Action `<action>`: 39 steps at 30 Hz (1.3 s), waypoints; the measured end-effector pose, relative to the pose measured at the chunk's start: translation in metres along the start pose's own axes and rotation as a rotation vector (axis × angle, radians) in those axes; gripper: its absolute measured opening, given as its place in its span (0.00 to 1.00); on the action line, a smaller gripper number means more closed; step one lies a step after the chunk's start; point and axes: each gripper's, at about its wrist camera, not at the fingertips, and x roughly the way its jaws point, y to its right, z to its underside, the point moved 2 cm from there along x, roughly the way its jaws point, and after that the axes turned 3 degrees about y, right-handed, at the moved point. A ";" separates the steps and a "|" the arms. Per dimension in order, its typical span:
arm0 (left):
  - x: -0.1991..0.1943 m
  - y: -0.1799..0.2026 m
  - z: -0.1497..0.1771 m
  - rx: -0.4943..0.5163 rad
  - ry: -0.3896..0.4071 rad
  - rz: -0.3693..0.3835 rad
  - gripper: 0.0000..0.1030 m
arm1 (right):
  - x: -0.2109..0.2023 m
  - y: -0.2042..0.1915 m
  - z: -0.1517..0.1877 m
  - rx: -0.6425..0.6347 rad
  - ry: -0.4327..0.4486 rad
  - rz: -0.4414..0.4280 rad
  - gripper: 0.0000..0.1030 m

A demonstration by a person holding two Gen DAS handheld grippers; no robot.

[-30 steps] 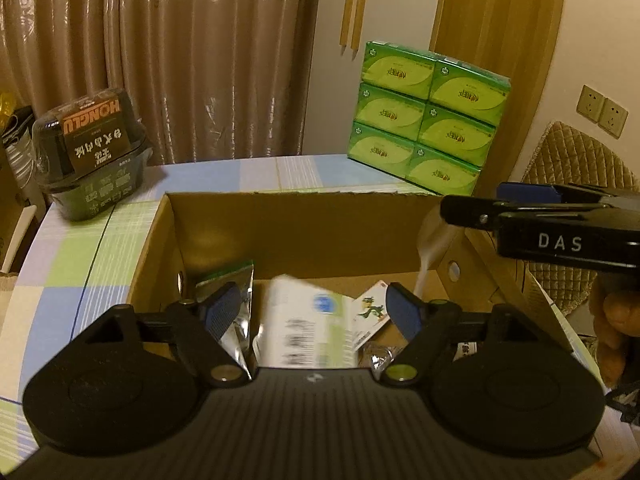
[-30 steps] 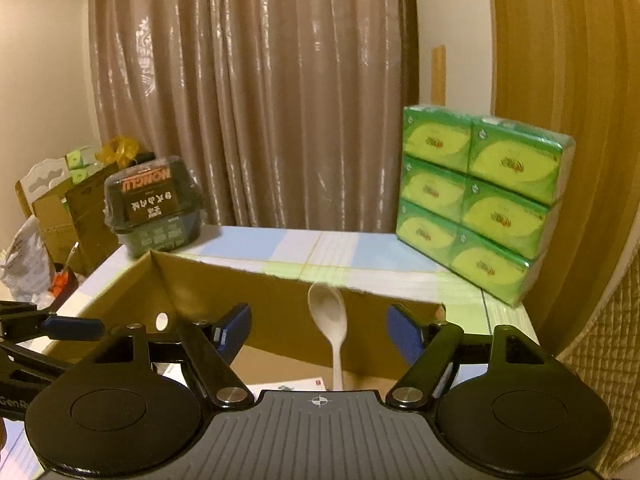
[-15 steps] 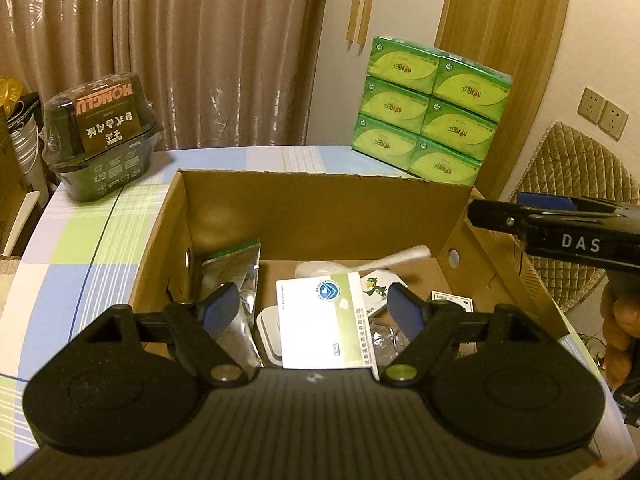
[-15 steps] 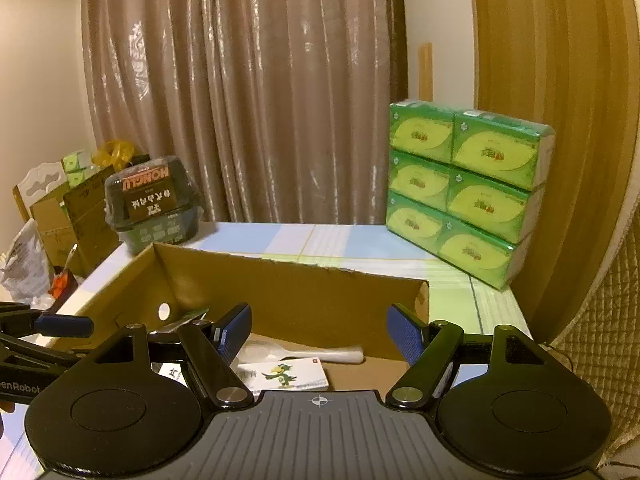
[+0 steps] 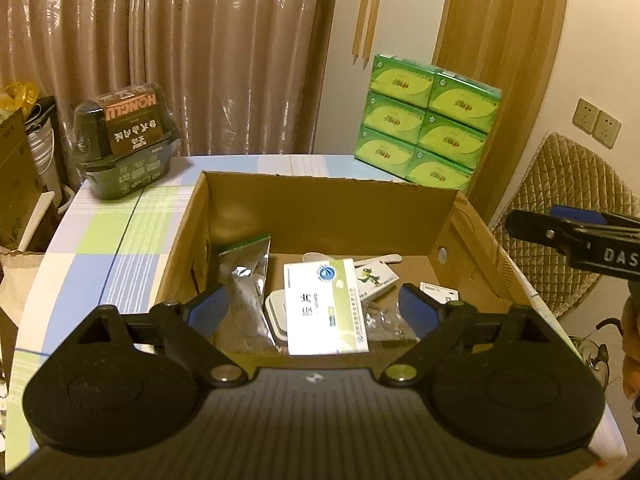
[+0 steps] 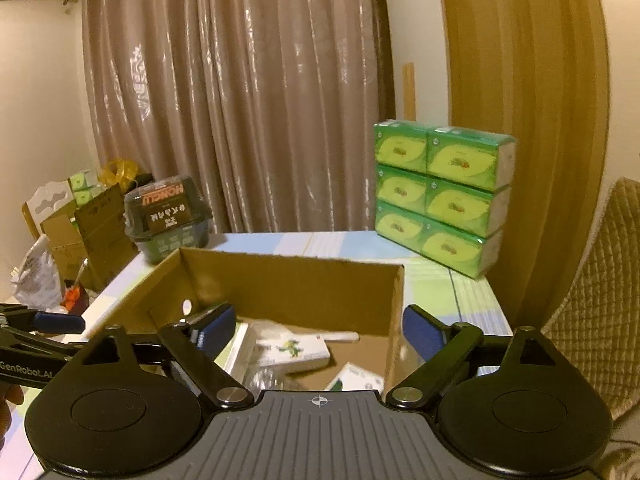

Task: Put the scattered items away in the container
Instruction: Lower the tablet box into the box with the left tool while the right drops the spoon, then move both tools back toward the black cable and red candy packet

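The cardboard box (image 5: 328, 208) sat open-topped on the checked surface (image 5: 120, 240), and I had both tools above its near edge. My left tool (image 5: 316, 312) was opening, its blue pads well apart with nothing pressed between them. Through that gap I saw the white medicine box (image 5: 324, 308) lying flat on the box floor, partly over a white case (image 5: 276, 312). A silver foil pouch (image 5: 244, 280) leaned against the left wall. Behind the medicine box lay a card with a green cartoon figure (image 5: 374, 276), and the white spoon (image 5: 376, 258) rested by the back wall. A small white packet (image 5: 438, 290) lay near the right wall.

My right tool (image 6: 316, 332) was opening as well, its pads spread and gripping nothing. From its camera the same card (image 6: 296, 350) and another small pack (image 6: 354, 376) showed on the box floor.

On the far left of the surface stood a dark food container with a brown label (image 5: 128, 140). At the far right stood 6 green tissue packs (image 5: 428, 120), stacked 2 wide and 3 high. A brown curtain (image 5: 180, 48) hung behind.
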 end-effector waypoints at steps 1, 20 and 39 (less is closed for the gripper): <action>-0.005 0.002 0.003 0.004 -0.004 0.001 0.92 | -0.006 -0.001 0.003 0.001 -0.003 0.001 0.91; -0.079 0.037 0.107 0.050 -0.113 -0.004 0.99 | -0.099 0.033 0.114 0.089 -0.172 0.091 0.98; -0.058 0.077 0.182 0.187 -0.212 0.137 0.97 | -0.096 0.047 0.170 0.068 -0.294 0.094 0.98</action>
